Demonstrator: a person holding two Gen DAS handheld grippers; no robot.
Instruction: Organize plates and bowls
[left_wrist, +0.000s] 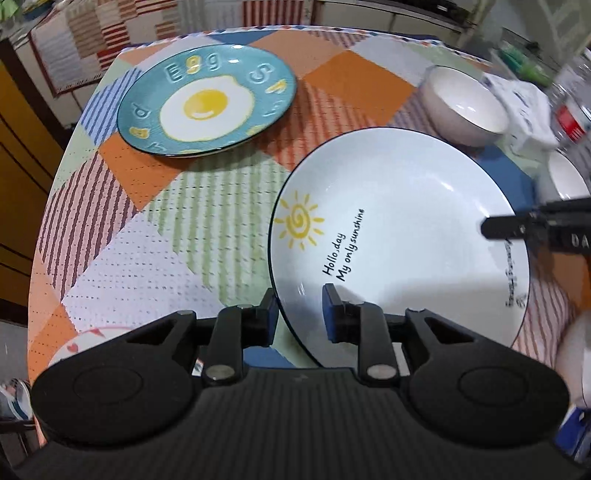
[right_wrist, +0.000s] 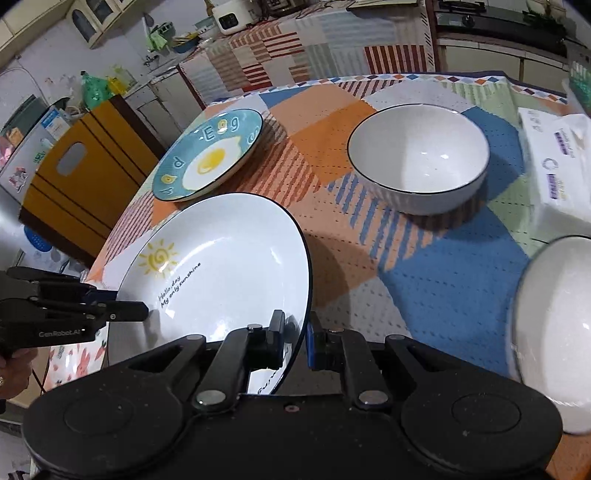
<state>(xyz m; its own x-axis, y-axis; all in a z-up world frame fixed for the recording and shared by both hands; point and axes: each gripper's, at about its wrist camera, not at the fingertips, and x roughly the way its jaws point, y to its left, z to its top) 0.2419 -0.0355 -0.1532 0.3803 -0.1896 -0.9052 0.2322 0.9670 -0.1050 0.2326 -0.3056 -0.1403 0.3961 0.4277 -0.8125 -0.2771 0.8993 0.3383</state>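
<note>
Both tools, left tool (left_wrist: 301, 314) loosened astride the sun plate (left_wrist: 399, 236) rim and right tool (right_wrist: 297, 341) pinching it, carry it; next, I judge, stacking onto the egg plate (left_wrist: 207, 99).

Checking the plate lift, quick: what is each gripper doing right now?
Left gripper: straddles the white sun plate rim, pads look slightly apart; open.
Right gripper: shut on the same plate's opposite rim.
</note>
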